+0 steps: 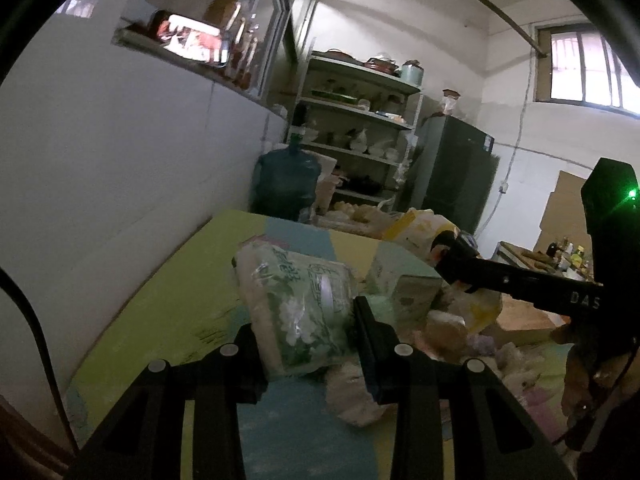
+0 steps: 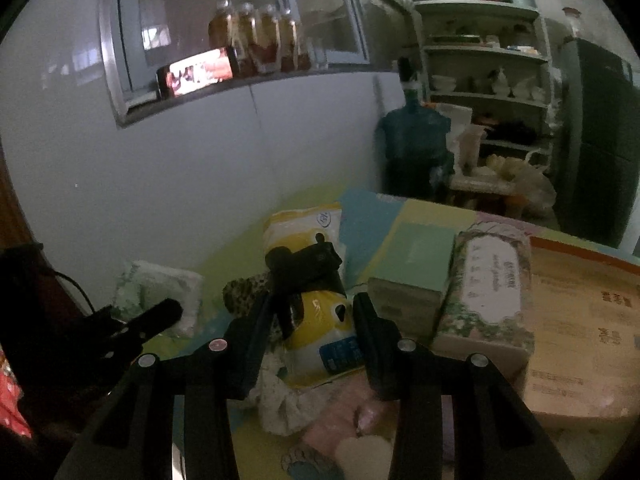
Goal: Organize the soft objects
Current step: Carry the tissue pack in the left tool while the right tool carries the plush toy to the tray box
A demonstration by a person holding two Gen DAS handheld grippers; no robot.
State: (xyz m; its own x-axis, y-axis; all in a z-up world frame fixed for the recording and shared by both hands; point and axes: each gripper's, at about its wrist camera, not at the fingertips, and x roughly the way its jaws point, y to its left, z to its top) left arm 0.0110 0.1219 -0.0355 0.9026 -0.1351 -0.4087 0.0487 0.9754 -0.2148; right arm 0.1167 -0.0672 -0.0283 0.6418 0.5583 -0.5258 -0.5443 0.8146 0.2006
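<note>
Two tissue packs, one pinched in each gripper.
The green pack (image 1: pixel 298 308) sits between the left gripper's (image 1: pixel 304 334) fingers, long axis running away and slightly left. The yellow pack (image 2: pixel 316 304) sits in the right gripper's (image 2: pixel 310 330) fingers, pointing away over the table (image 2: pixel 372 212), beside boxes (image 2: pixel 412 276).

Both cameras ride low and close over the mat (image 1: pixel 168 280), each looking forward and slightly down between its own fingers toward the far edge and the shelves (image 1: pixel 360 120) beyond. The left view sits near the wall-side edge; the right view looks from further along, angled toward the wall (image 2: pixel 200 152). They share the mat, shelves, water jug (image 2: pixel 416 152) and fridge (image 1: pixel 456 168).
</note>
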